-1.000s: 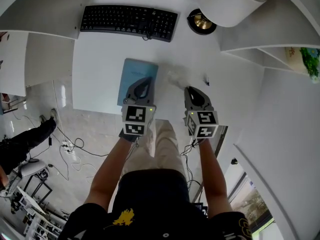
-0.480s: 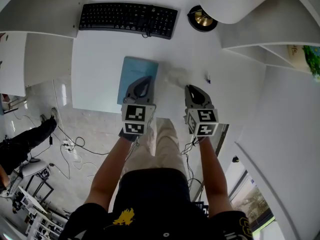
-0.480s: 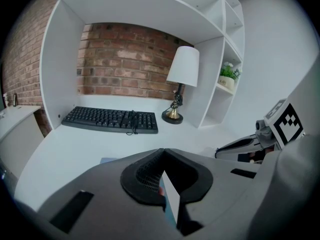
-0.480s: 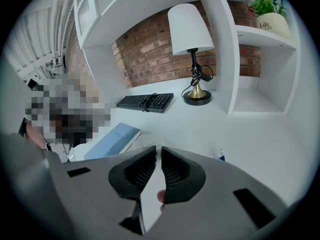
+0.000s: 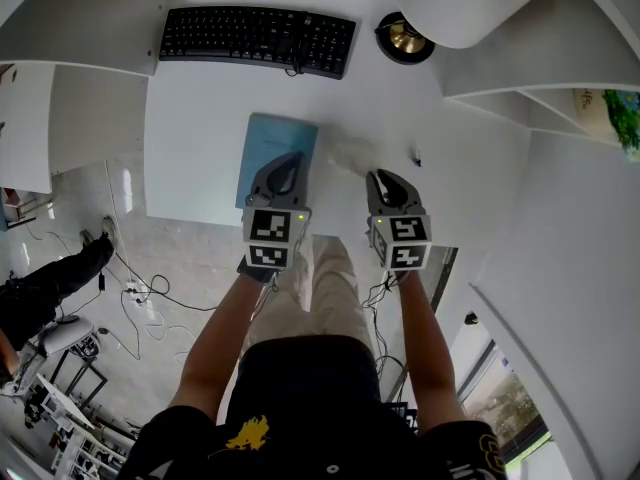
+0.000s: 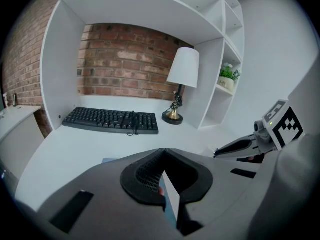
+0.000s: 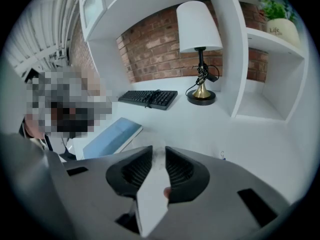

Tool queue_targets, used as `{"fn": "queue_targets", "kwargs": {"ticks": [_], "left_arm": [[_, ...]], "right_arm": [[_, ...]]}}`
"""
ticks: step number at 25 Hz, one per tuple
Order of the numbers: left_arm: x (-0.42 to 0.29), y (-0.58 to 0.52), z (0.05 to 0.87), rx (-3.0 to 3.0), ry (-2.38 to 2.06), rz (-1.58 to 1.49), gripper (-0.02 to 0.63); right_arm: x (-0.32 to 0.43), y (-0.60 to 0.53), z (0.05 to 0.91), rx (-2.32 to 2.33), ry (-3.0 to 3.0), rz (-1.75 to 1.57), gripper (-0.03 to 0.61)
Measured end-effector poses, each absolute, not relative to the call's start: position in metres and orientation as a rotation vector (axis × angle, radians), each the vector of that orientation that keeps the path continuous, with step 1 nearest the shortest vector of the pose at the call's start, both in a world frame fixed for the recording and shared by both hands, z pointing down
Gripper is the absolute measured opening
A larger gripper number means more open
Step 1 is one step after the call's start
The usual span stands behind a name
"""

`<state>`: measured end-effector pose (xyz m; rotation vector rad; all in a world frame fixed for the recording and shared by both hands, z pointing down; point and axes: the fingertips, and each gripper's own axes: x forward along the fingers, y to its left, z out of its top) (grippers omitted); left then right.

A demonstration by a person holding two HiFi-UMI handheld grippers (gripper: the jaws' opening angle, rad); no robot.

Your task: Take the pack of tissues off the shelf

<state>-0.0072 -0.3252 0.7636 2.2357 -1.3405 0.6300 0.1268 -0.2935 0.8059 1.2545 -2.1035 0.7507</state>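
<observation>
A pale, soft pack of tissues (image 5: 345, 154) lies on the white desk (image 5: 200, 138), hazy against it. My right gripper (image 5: 383, 176) sits at its near right end. In the right gripper view my right gripper (image 7: 155, 149) has a whitish bit of the pack filling the narrow gap between the ribbed pads; the jaws have just been opening a little. My left gripper (image 5: 288, 160) hangs over the near edge of a blue book (image 5: 266, 146), tips together, nothing between them (image 6: 162, 151).
A black keyboard (image 5: 258, 40) lies at the back of the desk. A white-shaded lamp (image 5: 460, 3) stands on a brass base (image 5: 405, 44) beside the shelf upright. A potted plant (image 7: 280, 14) stands on the right shelf. A small clip (image 5: 413, 158) lies nearby.
My right gripper has edged slightly left and rolled a touch, and its jaws stand a bit wider. The left gripper and the blue book have stayed put.
</observation>
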Motion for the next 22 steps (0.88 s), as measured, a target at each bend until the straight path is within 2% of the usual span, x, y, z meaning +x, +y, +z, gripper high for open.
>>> {"fn": "queue_targets", "kwargs": {"ticks": [1, 2, 3, 13, 22], "left_arm": [[-0.008, -0.325, 0.763, 2.236, -1.341, 0.629, 0.017], [-0.008, -0.325, 0.763, 2.236, -1.341, 0.629, 0.017], [-0.008, -0.324, 0.763, 2.235, -1.341, 0.627, 0.018], [-0.02, -0.32, 0.749, 2.244, -1.352, 0.606, 0.017], [-0.032, -0.316, 0.712, 2.285, -1.37, 0.534, 0.017]], "right_arm": [[0.124, -0.292, 0.809, 1.224, -2.095, 0.735, 0.135], [0.121, -0.29, 0.811, 1.196, -2.093, 0.732, 0.236], [0.118, -0.289, 0.812, 1.178, -2.094, 0.739, 0.242], [0.112, -0.287, 0.798, 1.2, -2.085, 0.721, 0.202], [0.106, -0.289, 0.757, 1.289, -2.105, 0.633, 0.095]]}}
